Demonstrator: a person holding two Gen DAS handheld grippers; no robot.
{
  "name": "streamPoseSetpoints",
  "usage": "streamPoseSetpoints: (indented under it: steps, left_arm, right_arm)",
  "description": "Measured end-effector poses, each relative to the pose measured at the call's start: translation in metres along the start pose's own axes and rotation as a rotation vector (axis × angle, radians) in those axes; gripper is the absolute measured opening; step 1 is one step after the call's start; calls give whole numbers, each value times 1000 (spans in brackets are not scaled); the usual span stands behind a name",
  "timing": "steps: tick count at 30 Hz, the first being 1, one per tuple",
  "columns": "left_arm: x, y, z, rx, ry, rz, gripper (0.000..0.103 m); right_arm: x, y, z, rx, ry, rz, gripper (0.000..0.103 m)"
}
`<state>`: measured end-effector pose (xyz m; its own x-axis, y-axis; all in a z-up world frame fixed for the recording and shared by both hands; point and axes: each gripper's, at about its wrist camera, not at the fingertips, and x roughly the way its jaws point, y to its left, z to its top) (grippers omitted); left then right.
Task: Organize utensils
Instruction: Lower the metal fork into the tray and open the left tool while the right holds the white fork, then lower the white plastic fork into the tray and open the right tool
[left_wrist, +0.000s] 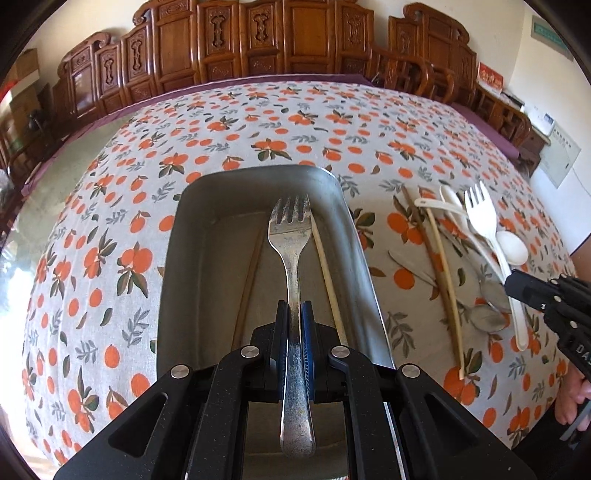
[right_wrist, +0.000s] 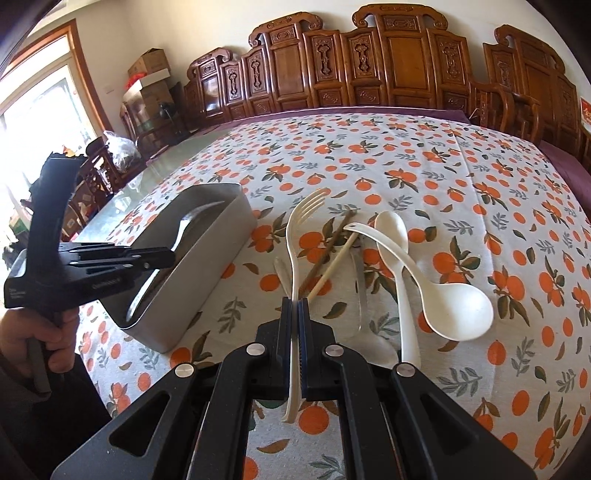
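nearest the lens in the left wrist view, the left gripper (left_wrist: 294, 314) has its jaws pinched narrow on the handle of a metal fork (left_wrist: 291, 258), which it holds over the inside of the grey metal tray (left_wrist: 184, 258), tines pointing toward the tray's far wall. in the right wrist view the right gripper (right_wrist: 294, 314) is likewise clamped on the handle of a white plastic fork (right_wrist: 293, 258), out on the cloth to the right of the tray.

the orange-print tablecloth (right_wrist: 443, 166) covers the table. the tray sits on it; inside, a pale chopstick (left_wrist: 327, 269) lies just right of the metal fork, and a darker one (left_wrist: 249, 280) lies to its left. right of the tray is the unsorted heap: a big white ladle spoon (right_wrist: 458, 310), a smaller white spoon (right_wrist: 393, 225), two metal spoons (left_wrist: 487, 317) partly under the plastic ones, and crossed chopsticks (right_wrist: 332, 240), one dark and one pale.

by my reading, sorting is partway along: one fork is at the point of delivery, another at the point of pickup. the next move calls for lowering the metal fork alongside the chopsticks and letting go, while the white fork must be lifted free of the chopsticks its neck touches and carried left to the tray without dragging the heap.
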<state>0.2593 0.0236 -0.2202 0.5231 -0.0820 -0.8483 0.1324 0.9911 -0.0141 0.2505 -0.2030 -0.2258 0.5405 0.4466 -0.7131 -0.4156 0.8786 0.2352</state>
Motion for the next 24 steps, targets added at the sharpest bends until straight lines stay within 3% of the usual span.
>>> streamPoseSetpoints:
  steps: [12,24]
  left_arm:
    - [19,1,0,-3,66,25,7]
    - [-11,16,6,-29,-24,11,7]
  right_arm:
    - [-1,-4,-4,12,5,-8,5]
    - [-2,10,-3,11,19,-7,5]
